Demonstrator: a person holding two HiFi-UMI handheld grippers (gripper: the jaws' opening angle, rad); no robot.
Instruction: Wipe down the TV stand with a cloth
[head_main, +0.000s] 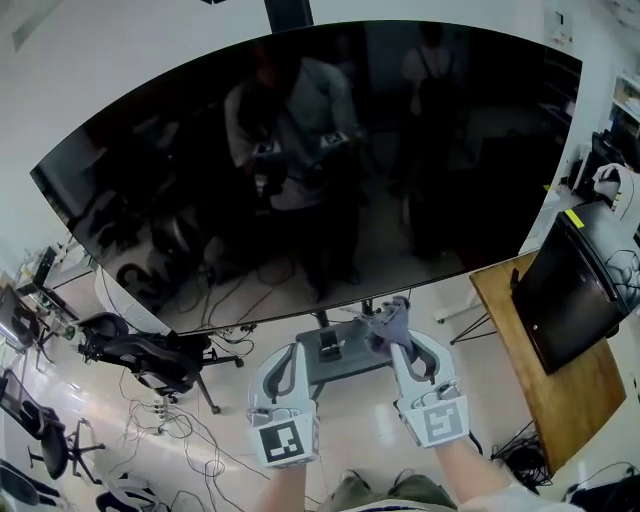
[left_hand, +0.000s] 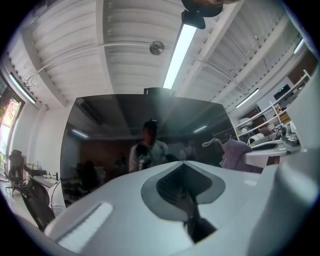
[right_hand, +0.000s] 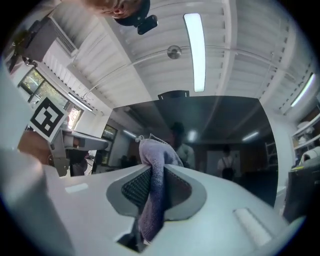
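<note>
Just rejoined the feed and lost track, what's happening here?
A person faces the TV, a gripper in each hand. The right tongs are shut on a purple cloth, held over the grey TV stand. The left tongs are shut and empty. Whether the cloth touches the stand can't be told.

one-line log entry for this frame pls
left gripper: shut, empty | right gripper: shut on cloth | cloth: purple, bunched | TV stand: ahead of both grippers, contact unclear
</note>
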